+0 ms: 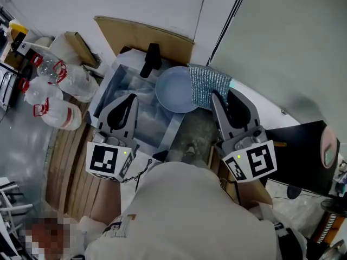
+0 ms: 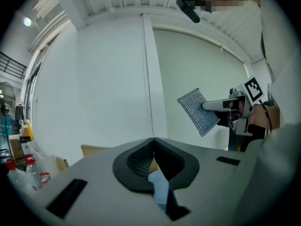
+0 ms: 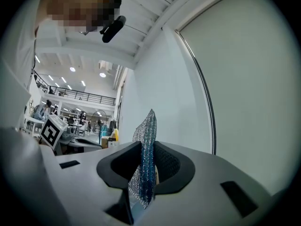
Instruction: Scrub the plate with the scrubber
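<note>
the plate [image 1: 174, 91] is a smooth, round, pale blue disc with a shallow raised rim. it sits at the 2 o'clock corner of a box [image 1: 115, 76] lined with crinkled clear plastic. the scrubber [image 1: 209, 84] is a flat rectangular pad of glittery silver-blue mesh. in the head view its left edge overlaps the plate's rim at 3 o'clock.

the right gripper [image 1: 216, 96] pinches the scrubber's lower edge between ribbed black pads, and the mesh stands upright out of them. the left gripper [image 1: 130, 98] has its pads pressed together at the tips. the plate lies at 2 o'clock from those tips, apart from them, and at 10 o'clock from the right ones. brown cardboard [image 1: 143, 37] stands behind the box at 12 o'clock.
</note>
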`<move>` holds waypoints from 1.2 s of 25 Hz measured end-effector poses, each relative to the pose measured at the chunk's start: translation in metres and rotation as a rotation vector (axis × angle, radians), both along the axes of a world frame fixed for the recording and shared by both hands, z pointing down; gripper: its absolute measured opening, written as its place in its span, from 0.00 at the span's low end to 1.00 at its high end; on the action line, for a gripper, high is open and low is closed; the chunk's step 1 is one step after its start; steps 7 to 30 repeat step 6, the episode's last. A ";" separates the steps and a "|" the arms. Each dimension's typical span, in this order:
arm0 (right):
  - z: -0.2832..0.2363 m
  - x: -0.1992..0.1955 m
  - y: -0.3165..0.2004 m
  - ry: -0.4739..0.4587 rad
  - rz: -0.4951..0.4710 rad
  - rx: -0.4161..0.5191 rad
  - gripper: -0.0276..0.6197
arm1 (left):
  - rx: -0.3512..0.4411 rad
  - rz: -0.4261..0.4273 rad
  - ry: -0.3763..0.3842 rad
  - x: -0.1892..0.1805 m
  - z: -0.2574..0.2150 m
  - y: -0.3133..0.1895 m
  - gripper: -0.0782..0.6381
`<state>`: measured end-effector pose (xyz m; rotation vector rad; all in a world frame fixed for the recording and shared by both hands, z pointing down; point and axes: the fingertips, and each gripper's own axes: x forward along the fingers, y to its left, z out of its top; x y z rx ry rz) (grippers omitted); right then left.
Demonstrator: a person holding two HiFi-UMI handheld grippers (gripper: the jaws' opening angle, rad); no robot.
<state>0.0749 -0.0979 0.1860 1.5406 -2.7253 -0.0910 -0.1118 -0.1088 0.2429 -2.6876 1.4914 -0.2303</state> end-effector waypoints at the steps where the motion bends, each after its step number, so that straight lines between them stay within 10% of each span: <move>1: 0.000 -0.001 0.001 -0.007 -0.004 0.000 0.21 | -0.001 -0.001 0.002 -0.001 0.000 0.001 0.13; 30: 0.001 -0.003 0.002 -0.013 -0.007 0.002 0.21 | -0.004 0.012 0.019 -0.003 -0.003 0.005 0.13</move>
